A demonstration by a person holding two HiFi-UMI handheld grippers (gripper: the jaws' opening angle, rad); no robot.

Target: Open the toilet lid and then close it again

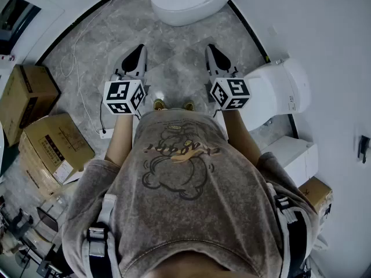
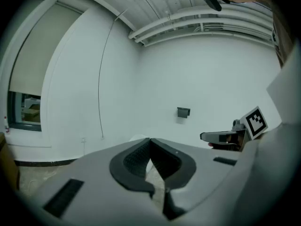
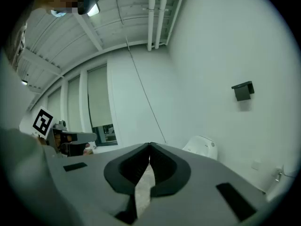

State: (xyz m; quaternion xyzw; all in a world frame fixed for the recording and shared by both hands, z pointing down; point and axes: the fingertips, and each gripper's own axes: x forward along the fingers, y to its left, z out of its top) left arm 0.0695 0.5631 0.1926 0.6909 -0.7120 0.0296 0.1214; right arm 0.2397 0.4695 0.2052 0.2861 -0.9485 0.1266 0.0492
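A white toilet stands on the grey marble floor ahead of me, its lid down as far as I can tell. It shows small over the jaws in the left gripper view and to the right in the right gripper view. My left gripper and right gripper are held side by side at chest height, pointing toward it and well short of it. Both are shut with nothing between the jaws, as the left gripper and right gripper show in their own views.
A second white toilet-like fixture stands close by my right gripper against the white wall. Cardboard boxes sit at the left, with a white cable and a socket strip on the floor. A black box hangs on the wall.
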